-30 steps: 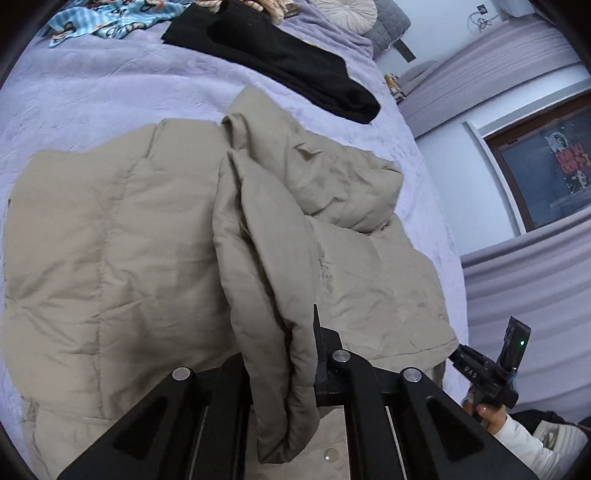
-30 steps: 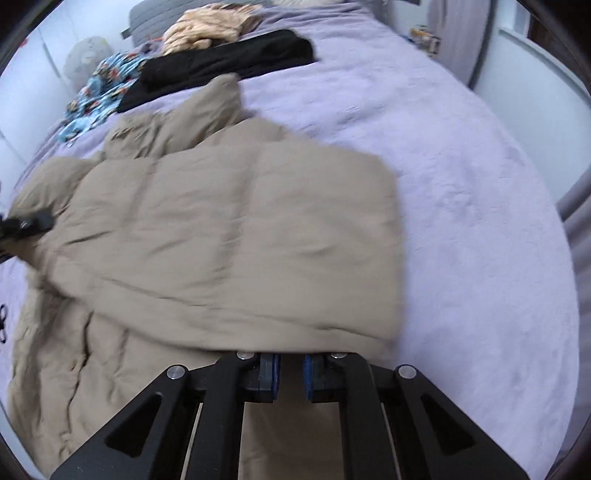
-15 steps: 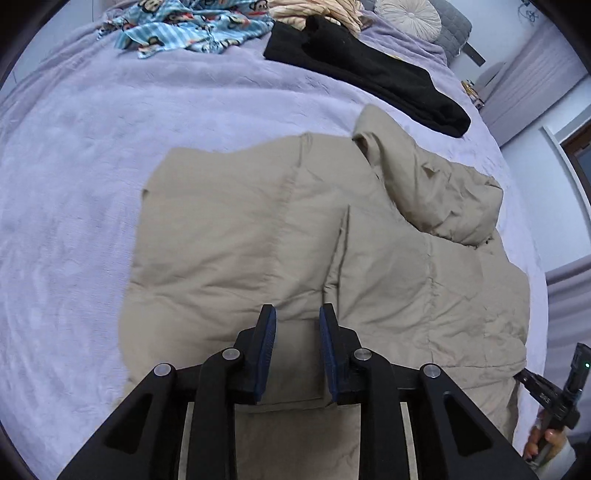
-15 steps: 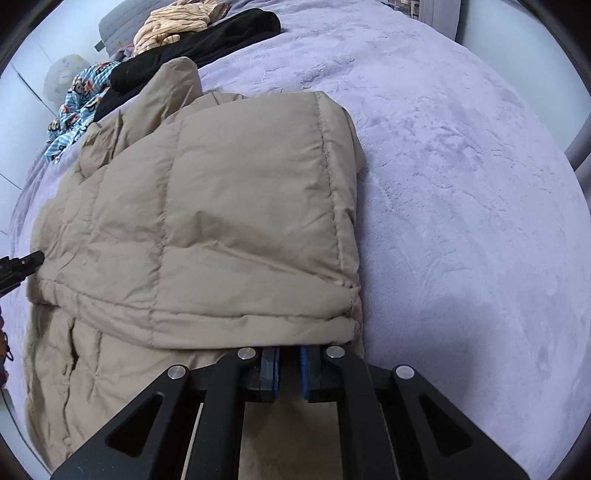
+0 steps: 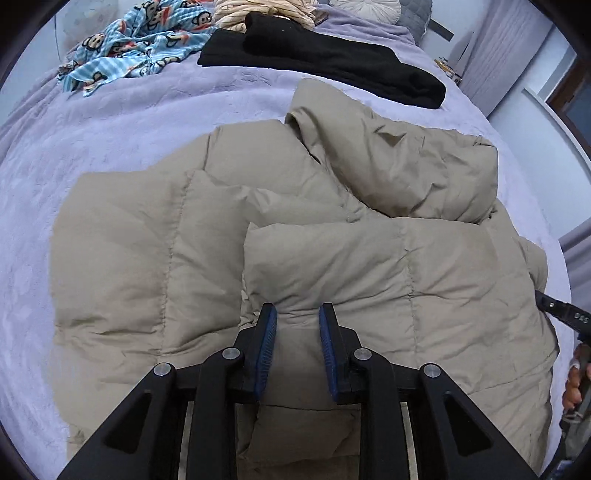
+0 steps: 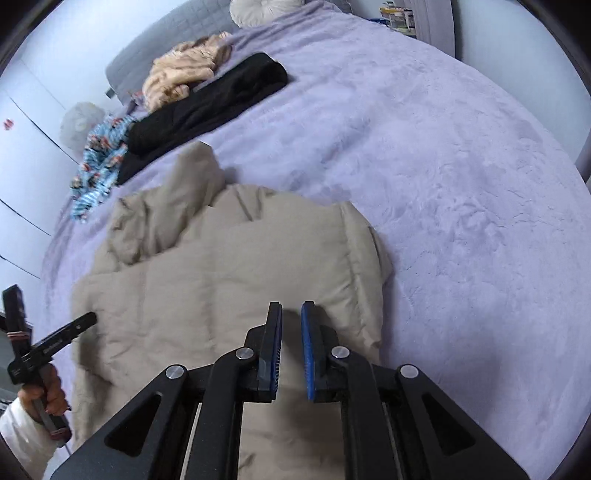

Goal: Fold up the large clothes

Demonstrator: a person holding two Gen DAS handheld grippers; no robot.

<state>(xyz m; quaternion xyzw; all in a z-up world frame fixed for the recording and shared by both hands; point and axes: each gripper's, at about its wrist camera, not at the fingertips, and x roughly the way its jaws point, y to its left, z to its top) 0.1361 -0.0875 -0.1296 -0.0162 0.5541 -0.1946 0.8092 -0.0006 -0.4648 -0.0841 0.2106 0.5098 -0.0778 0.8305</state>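
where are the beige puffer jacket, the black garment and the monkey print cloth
beige puffer jacket point(image 5: 369, 273), left wrist view, on the folded-over quilted panel
black garment point(image 5: 332, 62), left wrist view, on the middle of its folded length
monkey print cloth point(image 5: 136, 48), left wrist view, on the crumpled blue striped middle

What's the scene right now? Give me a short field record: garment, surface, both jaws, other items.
garment: tan puffer jacket, both sides folded inward, hood crumpled at top
surface: purple bedspread
left gripper: jaws slightly apart over jacket's folded panel, not gripping it
right gripper: jaws narrowly apart over jacket's edge, nothing clamped
other items: black garment, blue monkey-print cloth, beige cloth, round cushion
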